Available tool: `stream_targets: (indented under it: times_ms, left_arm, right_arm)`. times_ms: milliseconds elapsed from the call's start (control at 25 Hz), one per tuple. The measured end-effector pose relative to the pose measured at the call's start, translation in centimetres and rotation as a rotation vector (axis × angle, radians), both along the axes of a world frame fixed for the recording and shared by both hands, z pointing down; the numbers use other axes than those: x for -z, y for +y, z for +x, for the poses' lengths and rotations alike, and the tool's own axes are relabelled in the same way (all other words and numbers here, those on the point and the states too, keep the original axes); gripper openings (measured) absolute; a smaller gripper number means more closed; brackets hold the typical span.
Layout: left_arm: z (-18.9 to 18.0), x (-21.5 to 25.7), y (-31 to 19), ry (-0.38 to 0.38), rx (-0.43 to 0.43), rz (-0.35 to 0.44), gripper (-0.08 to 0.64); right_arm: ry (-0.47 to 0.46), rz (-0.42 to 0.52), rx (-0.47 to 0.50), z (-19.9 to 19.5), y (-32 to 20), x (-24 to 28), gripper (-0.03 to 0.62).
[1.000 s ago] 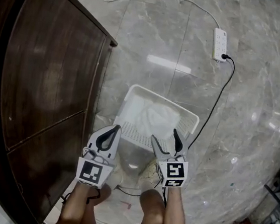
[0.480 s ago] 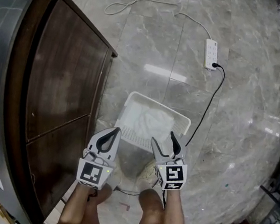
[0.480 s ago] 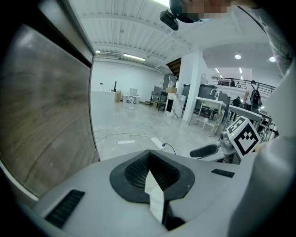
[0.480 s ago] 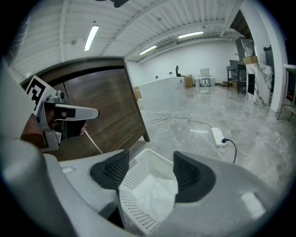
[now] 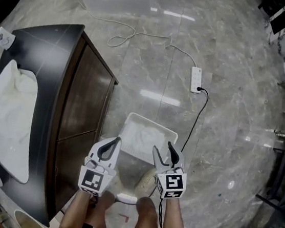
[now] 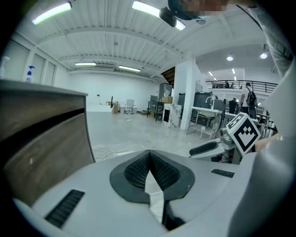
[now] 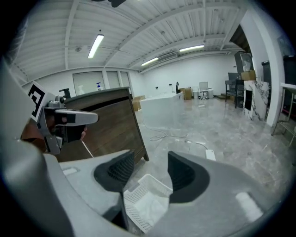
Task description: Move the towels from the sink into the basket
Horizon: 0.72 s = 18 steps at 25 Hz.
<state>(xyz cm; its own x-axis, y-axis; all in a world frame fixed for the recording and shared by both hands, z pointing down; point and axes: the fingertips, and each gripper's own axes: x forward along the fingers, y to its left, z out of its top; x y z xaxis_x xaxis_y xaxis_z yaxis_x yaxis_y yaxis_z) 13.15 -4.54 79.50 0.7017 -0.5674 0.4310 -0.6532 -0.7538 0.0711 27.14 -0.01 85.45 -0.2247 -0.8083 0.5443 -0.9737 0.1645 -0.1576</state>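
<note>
At the far left of the head view, a white towel (image 5: 10, 87) lies bunched in the upper end of the white sink (image 5: 15, 165), which is set into the dark top of the desk (image 5: 55, 48). Right of it, the desk's brown wooden front (image 5: 84, 109) drops to the grey marble floor (image 5: 233, 127).

Low in the frame and left of centre, the left hand-held gripper (image 5: 115, 140) hangs over the floor just beside that wooden front. Its own view shows the jaws pressed together at the tips, with nothing between them.

At the centre, the white basket (image 5: 125, 133) stands on the floor, just above both grippers in the picture and well apart from the sink. A second towel (image 5: 147, 137) lies inside it.

Right of centre, the right hand-held gripper (image 5: 162, 147) is level with the left one. Its jaws stand apart and have just been closing, and they hold nothing — through the gap, its own view looks down onto the basket and the cloth in it.

Further up and right, a white power strip (image 5: 196, 80) lies on the floor, and a black cable (image 5: 200, 113) runs from it down toward the basket's right side.
</note>
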Motion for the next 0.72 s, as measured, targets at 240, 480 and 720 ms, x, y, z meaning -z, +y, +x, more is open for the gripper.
stream_targets:
  times_ms: [240,480,720]
  left_arm:
    - [0.3,9.7,-0.2,0.023,0.001,0.052,0.015]
    - [0.4,19.3,-0.8,0.044,0.003,0.129,0.015]
    - [0.4,28.5,-1.2,0.075,0.02,0.202,0.015]
  right_arm:
    - [0.038,0.074,-0.003,0.5,-1.2,10.9,0.193]
    - [0.075,0.161,0.01,0.3,-2.4,21.3,0.166]
    - [0.12,0.258,-0.007,1.4,-2.9,31.8,0.13]
